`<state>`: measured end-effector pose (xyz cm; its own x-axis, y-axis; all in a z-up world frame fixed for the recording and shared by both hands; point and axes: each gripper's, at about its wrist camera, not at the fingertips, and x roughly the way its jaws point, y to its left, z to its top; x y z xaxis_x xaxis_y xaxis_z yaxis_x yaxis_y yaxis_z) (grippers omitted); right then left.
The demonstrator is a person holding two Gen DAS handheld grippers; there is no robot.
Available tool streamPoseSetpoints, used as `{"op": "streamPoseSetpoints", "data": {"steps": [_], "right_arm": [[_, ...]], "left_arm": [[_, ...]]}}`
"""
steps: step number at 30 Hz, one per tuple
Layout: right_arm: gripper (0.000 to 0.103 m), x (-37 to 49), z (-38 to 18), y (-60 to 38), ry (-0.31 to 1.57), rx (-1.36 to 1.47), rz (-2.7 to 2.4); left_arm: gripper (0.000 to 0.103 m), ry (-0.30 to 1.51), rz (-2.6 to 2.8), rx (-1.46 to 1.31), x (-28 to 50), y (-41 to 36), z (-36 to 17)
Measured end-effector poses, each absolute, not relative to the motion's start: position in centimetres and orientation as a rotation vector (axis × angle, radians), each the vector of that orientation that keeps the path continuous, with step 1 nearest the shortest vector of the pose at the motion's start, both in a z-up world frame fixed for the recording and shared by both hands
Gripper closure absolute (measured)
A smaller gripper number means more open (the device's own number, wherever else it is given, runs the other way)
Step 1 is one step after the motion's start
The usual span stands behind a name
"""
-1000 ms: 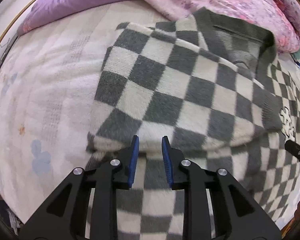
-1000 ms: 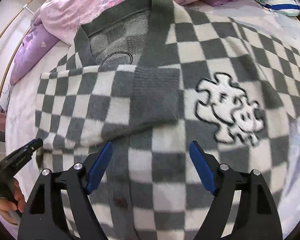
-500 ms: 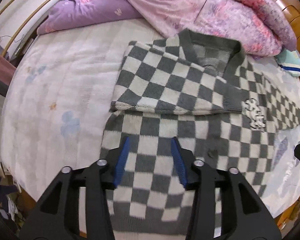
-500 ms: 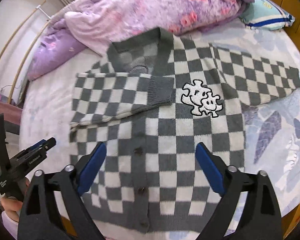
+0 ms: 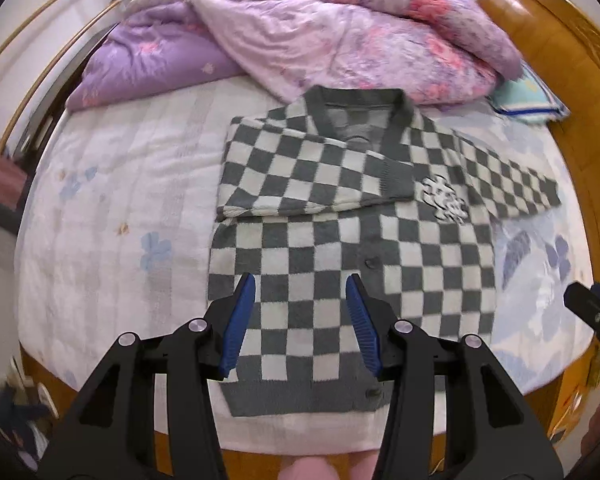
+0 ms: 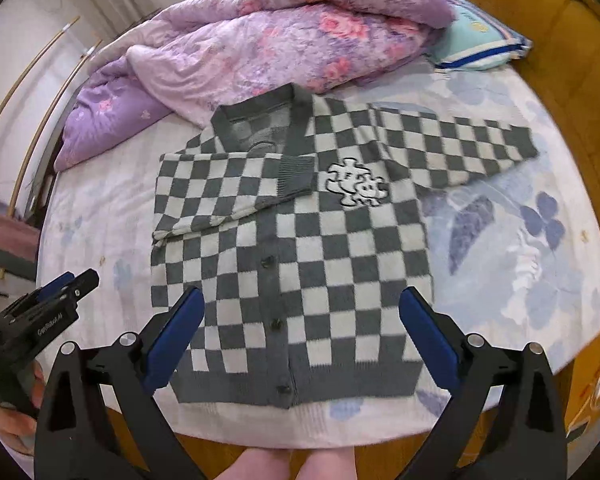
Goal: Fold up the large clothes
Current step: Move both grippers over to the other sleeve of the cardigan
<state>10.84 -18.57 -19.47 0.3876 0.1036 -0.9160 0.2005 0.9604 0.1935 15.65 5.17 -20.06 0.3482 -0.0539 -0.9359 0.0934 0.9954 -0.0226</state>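
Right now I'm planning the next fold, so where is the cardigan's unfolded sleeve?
In the right wrist view the unfolded sleeve stretches out flat on the bedsheet toward the right, beside the cartoon patch, below the blue-trimmed pillow.

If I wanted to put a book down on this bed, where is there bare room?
The widest bare patch is the white mattress between the checkered cardigan and the bed's left edge. A smaller one lies right of the cardigan's body, below its spread sleeve. The far end is crowded by the purple quilt and a pillow.

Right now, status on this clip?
Left hand-held gripper and right hand-held gripper open, empty. Cardigan flat, one sleeve folded across, other sleeve out. Nothing blocking.
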Motion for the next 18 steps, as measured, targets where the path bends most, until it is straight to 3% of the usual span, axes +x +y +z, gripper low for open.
{"op": "streamPoseSetpoints", "data": {"steps": [18], "right_arm": [[0.009, -2.5, -16.7, -22.6, 1.034, 0.478, -0.455]], "left_arm": [[0.054, 1.166, -0.438, 0.335, 9.6, -1.7, -20.1]]}}
